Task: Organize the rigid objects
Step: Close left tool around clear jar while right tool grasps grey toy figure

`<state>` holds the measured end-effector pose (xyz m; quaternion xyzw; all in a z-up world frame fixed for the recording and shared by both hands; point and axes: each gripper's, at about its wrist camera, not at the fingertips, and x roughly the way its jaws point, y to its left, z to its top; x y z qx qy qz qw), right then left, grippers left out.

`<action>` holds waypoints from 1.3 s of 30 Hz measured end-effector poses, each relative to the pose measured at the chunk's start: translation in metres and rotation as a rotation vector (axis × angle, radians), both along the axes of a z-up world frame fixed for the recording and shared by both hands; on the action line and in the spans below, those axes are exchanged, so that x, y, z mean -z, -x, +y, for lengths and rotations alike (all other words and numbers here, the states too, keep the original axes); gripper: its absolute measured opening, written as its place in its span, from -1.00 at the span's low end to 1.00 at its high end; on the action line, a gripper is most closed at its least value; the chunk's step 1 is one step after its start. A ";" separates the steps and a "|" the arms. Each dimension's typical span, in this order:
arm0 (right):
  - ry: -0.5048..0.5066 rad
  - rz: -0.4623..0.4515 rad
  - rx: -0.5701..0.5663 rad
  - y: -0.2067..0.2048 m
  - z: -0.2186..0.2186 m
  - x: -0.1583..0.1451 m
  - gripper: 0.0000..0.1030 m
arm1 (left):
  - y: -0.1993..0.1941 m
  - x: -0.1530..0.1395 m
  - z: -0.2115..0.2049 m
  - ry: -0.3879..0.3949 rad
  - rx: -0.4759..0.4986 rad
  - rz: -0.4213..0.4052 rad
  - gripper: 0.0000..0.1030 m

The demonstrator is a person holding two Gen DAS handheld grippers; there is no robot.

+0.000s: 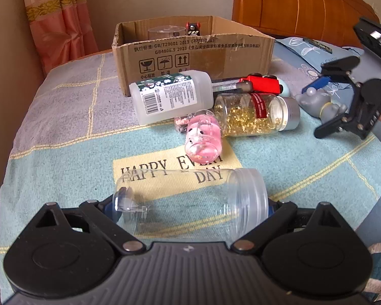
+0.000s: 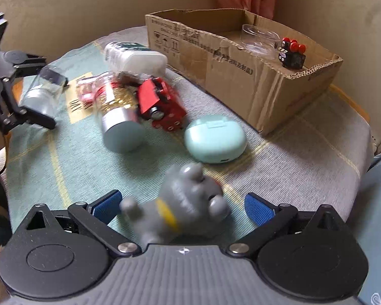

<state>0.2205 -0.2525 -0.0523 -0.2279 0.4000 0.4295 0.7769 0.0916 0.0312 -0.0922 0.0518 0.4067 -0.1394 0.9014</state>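
Note:
My left gripper is shut on a clear empty plastic jar, gripped end to end and held lying sideways above the bedspread; the jar also shows in the right wrist view. My right gripper is open around a grey bear figurine, which lies between the blue pads without clear contact. The cardboard box stands at the back and holds a clear lid and a small red-and-black toy.
On the bed lie a white labelled bottle, a jar of gold bits, a pink globe toy, a red toy train and a mint case. A wooden headboard stands behind.

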 end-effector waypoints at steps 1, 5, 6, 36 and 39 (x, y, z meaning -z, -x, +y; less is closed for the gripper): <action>0.005 0.003 0.001 -0.003 0.003 0.000 1.00 | 0.000 0.000 0.000 0.000 0.000 0.000 0.87; 0.043 0.026 -0.029 -0.004 0.015 -0.001 1.00 | 0.000 0.000 -0.001 0.001 -0.002 -0.004 0.87; 0.057 0.036 -0.044 -0.003 0.016 -0.002 1.00 | 0.000 0.000 -0.001 0.001 -0.003 -0.005 0.87; 0.126 0.075 -0.013 0.029 0.026 -0.010 0.71 | 0.005 -0.011 -0.001 -0.010 0.017 0.007 0.77; 0.123 0.074 0.008 0.029 0.026 -0.012 0.53 | 0.005 -0.011 -0.003 -0.022 0.016 0.020 0.74</action>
